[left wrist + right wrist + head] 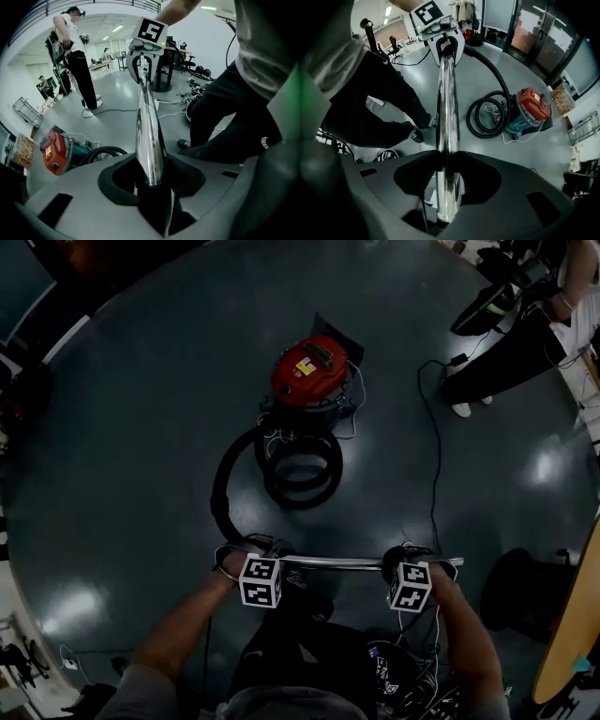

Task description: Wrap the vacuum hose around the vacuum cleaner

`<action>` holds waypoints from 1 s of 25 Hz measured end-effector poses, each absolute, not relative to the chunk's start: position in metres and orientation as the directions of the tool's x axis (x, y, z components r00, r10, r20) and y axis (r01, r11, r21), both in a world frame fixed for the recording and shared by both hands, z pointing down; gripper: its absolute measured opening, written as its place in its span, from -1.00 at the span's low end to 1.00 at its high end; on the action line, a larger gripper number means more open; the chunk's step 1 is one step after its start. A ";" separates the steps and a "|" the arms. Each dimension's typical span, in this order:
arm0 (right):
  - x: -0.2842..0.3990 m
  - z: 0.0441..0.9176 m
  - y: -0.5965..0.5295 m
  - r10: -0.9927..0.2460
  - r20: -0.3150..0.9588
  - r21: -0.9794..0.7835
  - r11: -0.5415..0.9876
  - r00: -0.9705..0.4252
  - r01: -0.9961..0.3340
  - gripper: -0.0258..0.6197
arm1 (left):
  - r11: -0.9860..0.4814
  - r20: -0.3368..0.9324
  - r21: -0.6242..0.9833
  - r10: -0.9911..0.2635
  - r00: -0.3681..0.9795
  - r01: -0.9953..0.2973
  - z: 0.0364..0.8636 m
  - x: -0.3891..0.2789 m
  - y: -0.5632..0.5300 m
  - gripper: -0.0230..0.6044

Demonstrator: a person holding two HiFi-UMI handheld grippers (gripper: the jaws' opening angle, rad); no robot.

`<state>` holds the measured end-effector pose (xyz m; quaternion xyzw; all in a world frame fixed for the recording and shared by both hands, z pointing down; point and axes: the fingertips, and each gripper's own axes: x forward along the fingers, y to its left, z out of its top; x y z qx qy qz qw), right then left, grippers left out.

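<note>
The red vacuum cleaner [309,367] stands on the dark floor, with its black hose [300,465] coiled in front of it. One loop of hose arcs left and down to my left gripper [255,554]. A chrome wand tube [347,562] runs level between both grippers. My left gripper [152,176] is shut on one end of the tube [146,117], where the hose joins. My right gripper [410,559] [446,173] is shut on the tube [446,112] near its other end. In the right gripper view the hose [497,89] leads to the vacuum [532,108].
A person [506,352] stands at the far right, and a thin cable [433,456] trails across the floor from there. A wooden table edge [572,634] and a round black base [520,587] lie at the right. Tangled cables [403,681] sit by my feet.
</note>
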<state>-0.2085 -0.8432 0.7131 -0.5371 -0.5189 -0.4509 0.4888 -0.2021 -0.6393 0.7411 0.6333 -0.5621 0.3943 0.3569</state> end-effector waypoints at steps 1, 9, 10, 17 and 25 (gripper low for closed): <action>-0.215 0.726 -0.841 0.110 0.993 -0.052 0.008 0.051 0.999 -0.43 | -0.099 0.900 0.013 -0.433 0.055 -0.995 0.755 -0.204 -0.638 -0.41; -0.245 0.861 -0.847 0.073 0.997 -0.027 -0.106 0.035 0.994 -0.43 | 0.032 0.899 0.040 -0.437 0.022 -0.999 0.894 -0.208 -0.645 -0.41; -0.249 0.880 -0.849 0.071 0.997 -0.020 -0.115 0.029 0.993 -0.43 | 0.041 0.901 0.025 -0.433 0.005 -0.999 0.911 -0.212 -0.648 -0.41; -0.271 1.008 -0.856 0.086 0.996 -0.002 -0.138 0.014 0.990 -0.43 | 0.078 0.911 0.102 -0.407 0.062 -0.992 1.033 -0.222 -0.656 -0.40; -0.292 1.130 -0.849 0.108 0.994 -0.013 -0.181 0.033 0.983 -0.44 | 0.137 0.918 0.257 -0.344 0.197 -0.957 1.143 -0.228 -0.651 -0.40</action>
